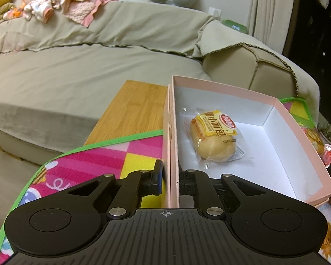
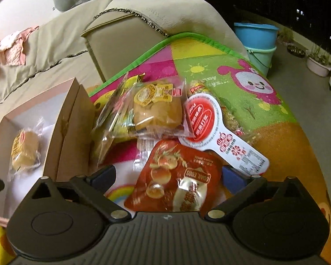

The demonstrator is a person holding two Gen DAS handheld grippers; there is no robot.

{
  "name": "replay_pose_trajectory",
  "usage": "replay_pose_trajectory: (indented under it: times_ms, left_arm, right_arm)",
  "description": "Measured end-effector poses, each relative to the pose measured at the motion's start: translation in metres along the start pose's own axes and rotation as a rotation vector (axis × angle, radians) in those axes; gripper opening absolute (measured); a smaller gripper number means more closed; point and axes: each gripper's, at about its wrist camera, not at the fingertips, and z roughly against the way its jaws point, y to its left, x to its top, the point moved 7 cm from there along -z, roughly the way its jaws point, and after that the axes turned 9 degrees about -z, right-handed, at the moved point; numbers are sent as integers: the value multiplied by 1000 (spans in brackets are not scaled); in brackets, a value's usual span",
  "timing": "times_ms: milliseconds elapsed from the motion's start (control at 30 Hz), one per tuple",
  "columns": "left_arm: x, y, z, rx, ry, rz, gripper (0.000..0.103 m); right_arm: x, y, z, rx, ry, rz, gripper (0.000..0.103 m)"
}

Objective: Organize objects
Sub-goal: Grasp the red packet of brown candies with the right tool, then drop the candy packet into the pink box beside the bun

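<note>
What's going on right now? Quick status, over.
Left gripper shut on pink box wall. Right gripper open over red snack pouch. One bread packet boxed. Nothing blocking.

Both wrist views look steeply down, sharing the pink box (image 1: pixel 282 119).

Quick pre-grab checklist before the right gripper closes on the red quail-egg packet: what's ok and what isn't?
1. Left gripper clamped on the pink box wall: ok.
2. Right gripper jaws wide: ok.
3. Red packet between the right gripper's fingers: ok, pads not touching it.
4. Packet free of neighbours: not ok, the white paddle-shaped pack lies against its upper edge.
5. Room in the box: ok, only one wrapped bun inside.
6. Fingertip clearance above the mat: cannot tell.
</note>
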Motion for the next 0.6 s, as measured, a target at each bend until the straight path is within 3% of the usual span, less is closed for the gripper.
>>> replay_pose_trajectory:
  times_ms: [33, 100, 133, 433, 600]
  left_arm:
    - [0, 0, 0, 0, 0, -1, 11]
    - [-1, 0, 0, -2, 1, -4, 11]
    - [-1, 0, 0, -3, 2, -4, 12]
    - [-1, 0, 2, -7, 0, -5, 12]
    - [0, 0, 1, -5, 1, -5, 12]
  right_arm:
    - [0, 1, -1, -9, -1, 16, 99]
    - [-3, 5, 0, -44, -9, 84, 81]
    - [-6, 6, 2, -56, -12, 127, 79]
    - [-33, -9, 58, 31, 62, 205, 76]
    - [-37, 7, 119, 111, 30, 275, 76]
